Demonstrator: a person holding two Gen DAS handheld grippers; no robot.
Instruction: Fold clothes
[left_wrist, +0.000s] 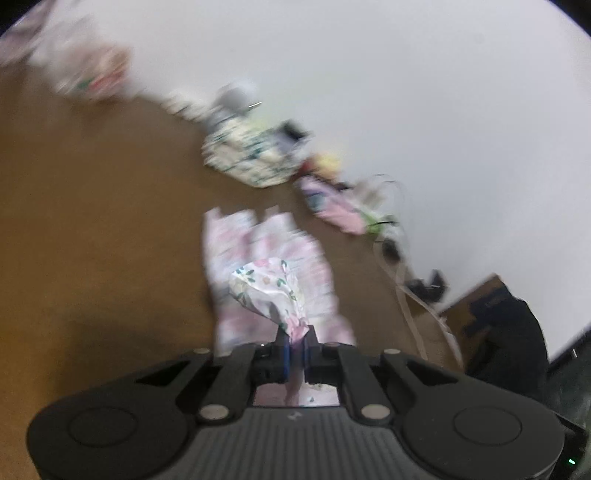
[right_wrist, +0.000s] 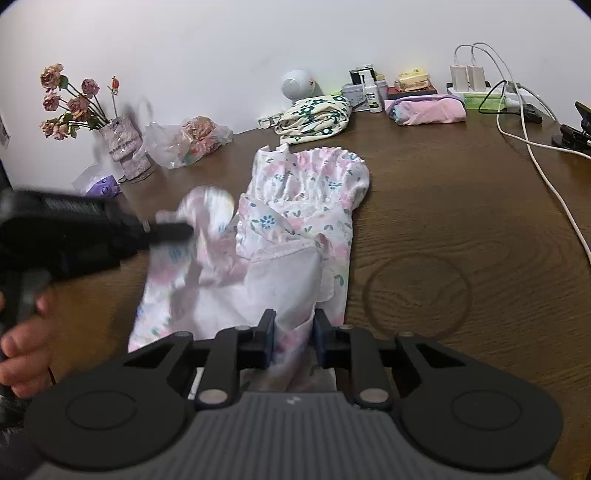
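Note:
A pink and white floral garment (right_wrist: 303, 206) lies on the brown wooden table (right_wrist: 461, 229), partly folded, its ruffled edge toward the wall. My right gripper (right_wrist: 293, 341) is at its near edge with a fold of the cloth between its blue pads (right_wrist: 269, 343), the jaws a little apart. My left gripper (left_wrist: 295, 350) is shut on a bunched corner of the same floral garment (left_wrist: 269, 288), lifted above the table; that view is blurred. The left gripper (right_wrist: 177, 229) also appears blurred at the left of the right wrist view, held by a hand (right_wrist: 26, 354).
Along the wall stand a vase of dried roses (right_wrist: 122, 140), a plastic bag (right_wrist: 184, 140), a folded green-flowered cloth (right_wrist: 314, 118), a folded pink cloth (right_wrist: 428, 109), a tin and bottle (right_wrist: 373, 96), and chargers with white cables (right_wrist: 535, 155). A cardboard box (left_wrist: 476, 310) is at the right.

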